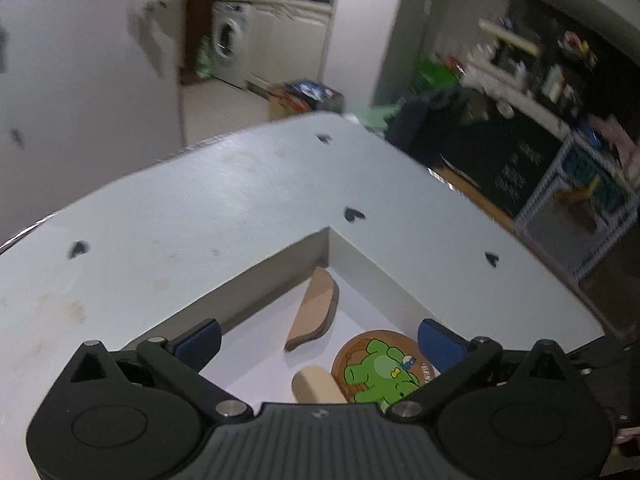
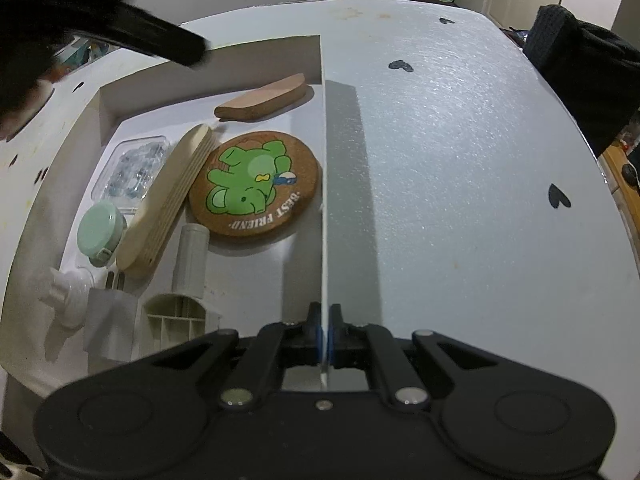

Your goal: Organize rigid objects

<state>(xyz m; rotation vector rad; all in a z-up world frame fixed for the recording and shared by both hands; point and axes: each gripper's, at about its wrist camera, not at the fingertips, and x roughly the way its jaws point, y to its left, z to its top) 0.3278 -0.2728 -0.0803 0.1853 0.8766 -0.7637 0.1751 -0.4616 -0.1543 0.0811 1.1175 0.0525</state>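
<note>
Black gripper housings fill the bottom of both views, nearest the lens. Largest in the scene is the white table (image 2: 460,160), dotted with small dark heart marks, and on it the shallow white box (image 2: 108,96) that takes up the left half of the right wrist view. The right gripper (image 2: 325,334) has its tongs pressed together on the thin upright wall of the box at the bottom centre of its frame, seemingly steadying it. The left gripper (image 1: 318,344) hangs over the box's far corner with its tongs spread wide and nothing between them. Inside the box, going down in size, lie the round cork coaster (image 2: 256,188) with a green cartoon animal, the pale wooden board (image 2: 168,200) leaning on edge just beside it, the brown half-round piece (image 2: 264,98) near the far wall, a grey cylinder (image 2: 191,256) below the coaster, a clear plastic case (image 2: 134,168) of small bits, and a mint-green lidded jar (image 2: 100,234) at the left. No loose item shows on the visible tabletop, so the sorting looks largely done; whether anything is left outside these views cannot be told.
</note>
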